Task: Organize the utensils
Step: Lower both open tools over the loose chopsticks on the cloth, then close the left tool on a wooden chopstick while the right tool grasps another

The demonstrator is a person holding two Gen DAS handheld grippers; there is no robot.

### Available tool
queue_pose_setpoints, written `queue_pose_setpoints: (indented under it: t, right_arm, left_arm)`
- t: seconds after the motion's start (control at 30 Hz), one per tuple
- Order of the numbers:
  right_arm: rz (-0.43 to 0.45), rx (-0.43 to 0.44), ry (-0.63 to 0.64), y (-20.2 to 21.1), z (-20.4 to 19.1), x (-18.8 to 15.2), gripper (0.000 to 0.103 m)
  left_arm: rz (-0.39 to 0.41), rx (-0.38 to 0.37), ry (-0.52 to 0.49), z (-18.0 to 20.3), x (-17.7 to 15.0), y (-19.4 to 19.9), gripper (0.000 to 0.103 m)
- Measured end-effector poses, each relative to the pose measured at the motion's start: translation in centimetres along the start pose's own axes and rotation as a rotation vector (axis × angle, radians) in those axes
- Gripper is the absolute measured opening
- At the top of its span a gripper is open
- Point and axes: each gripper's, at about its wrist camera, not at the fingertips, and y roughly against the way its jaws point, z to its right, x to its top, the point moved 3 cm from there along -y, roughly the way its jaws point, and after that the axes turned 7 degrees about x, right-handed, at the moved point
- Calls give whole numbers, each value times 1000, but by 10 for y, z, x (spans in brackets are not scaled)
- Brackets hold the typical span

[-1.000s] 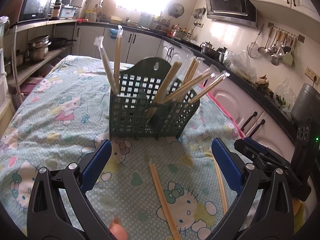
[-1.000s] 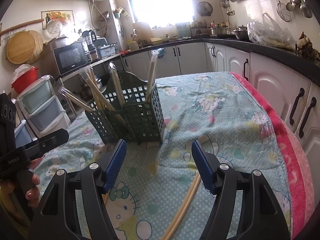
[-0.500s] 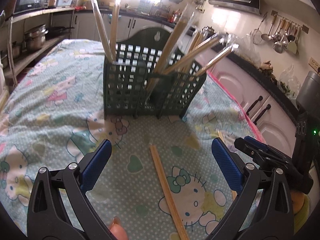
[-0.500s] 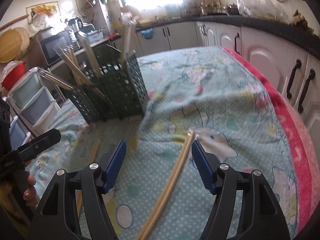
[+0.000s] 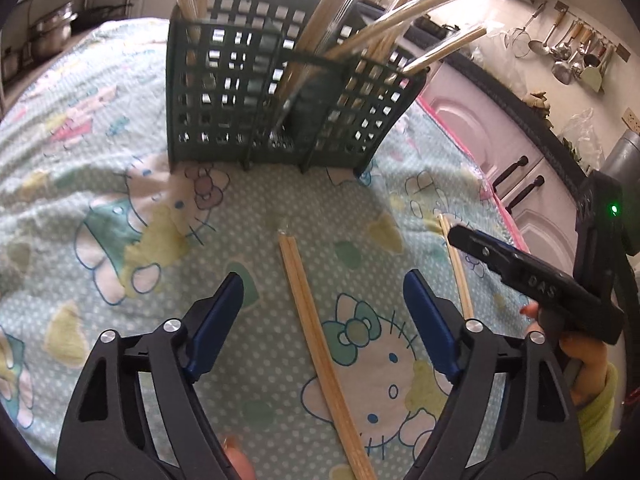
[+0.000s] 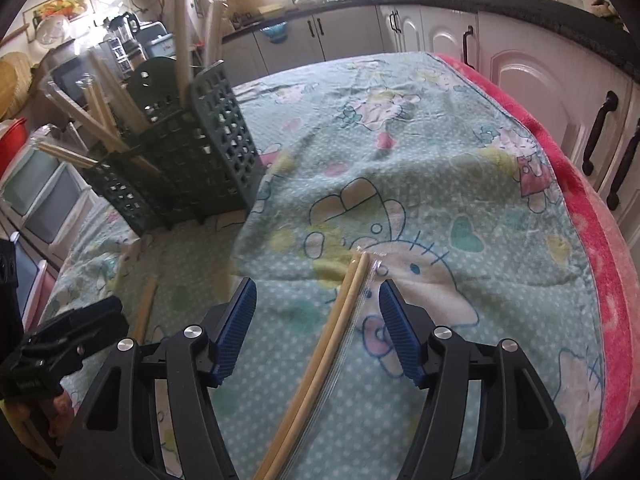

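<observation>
Between each gripper's spread jaws, left (image 5: 322, 320) just narrowing and right (image 6: 318, 330), a wrapped chopstick pair (image 5: 316, 344) (image 6: 320, 356) lies ungripped on the cloth; beyond, the green holder (image 5: 276, 96) already has several.

Right gripper (image 6: 318, 312) low over the cartoon-print cloth (image 6: 440, 168) on the table, jaws apart and just closing, pads clear of a wrapped chopstick pair (image 6: 340, 320) lying between them. Green slotted holder (image 6: 188, 160) upper left, chopsticks leaning in it. Left gripper (image 6: 68, 340) at left edge, another chopstick pair (image 6: 144, 308) beside it.
</observation>
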Motion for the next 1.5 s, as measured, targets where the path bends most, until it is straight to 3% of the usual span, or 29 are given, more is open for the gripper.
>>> queue_pose_setpoints:
  t: [0.17, 0.33, 0.63, 0.7, 0.8, 0.93, 1.17, 1.27, 1.5]
  right_arm:
    - [-35, -40, 0, -15, 6, 12, 57]
    - [-80, -94, 24, -32, 9, 17, 51]
    - [-64, -134, 67, -33, 15, 7, 27]
    - [-58, -132, 65, -30, 15, 5, 24]
    - [-40, -122, 43, -25, 16, 3, 17]
    - [-19, -103, 12, -16, 18, 1, 14]
    - [55, -48, -14, 9, 15, 3, 11]
    - [74, -6, -7, 20, 9, 4, 6]
    - [117, 32, 44, 42, -12, 7, 6]
  left_arm:
    - [-43, 11, -3, 1, 6, -11, 66]
    - [-72, 70, -56, 6, 13, -24, 63]
    - [-69, 135, -94, 11, 20, -38, 59]
    - [-57, 162, -112, 12, 18, -37, 54]
    - [-27, 225, -143, 15, 15, -39, 38]
    - [-7, 246, -148, 12, 13, -38, 24]
    - [-11, 205, -110, 1, 14, -32, 12]
    - [-16, 163, -70, -8, 13, -23, 11]
    - [17, 109, -13, -22, 13, 2, 10]
